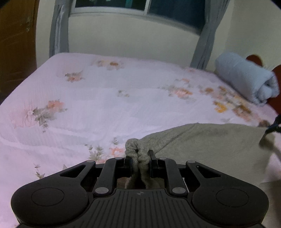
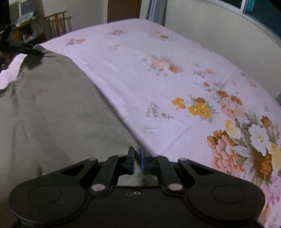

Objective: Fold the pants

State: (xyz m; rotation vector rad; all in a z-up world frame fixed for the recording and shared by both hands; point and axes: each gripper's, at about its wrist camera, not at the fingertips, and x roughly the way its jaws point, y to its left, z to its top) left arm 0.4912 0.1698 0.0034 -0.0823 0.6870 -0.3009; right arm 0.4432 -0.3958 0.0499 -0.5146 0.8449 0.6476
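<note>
Two grippers hold one pair of grey pants (image 2: 52,108) over a bed with a pale floral sheet (image 1: 98,98). The left gripper (image 1: 140,158) has its jaws nearly closed, clamped on a bunched, ribbed end of the cloth (a cuff or a waistband; I cannot tell which). The right gripper (image 2: 137,160) has its blue-padded jaws drawn together on a thin edge of the same cloth, at the fabric's border beside bare sheet. Between the two the pants stretch in a loose sheet along the near edge of the bed. A rolled light-blue blanket (image 1: 247,79) lies at the far right corner of the bed, under a curtained window (image 1: 140,7).
</note>
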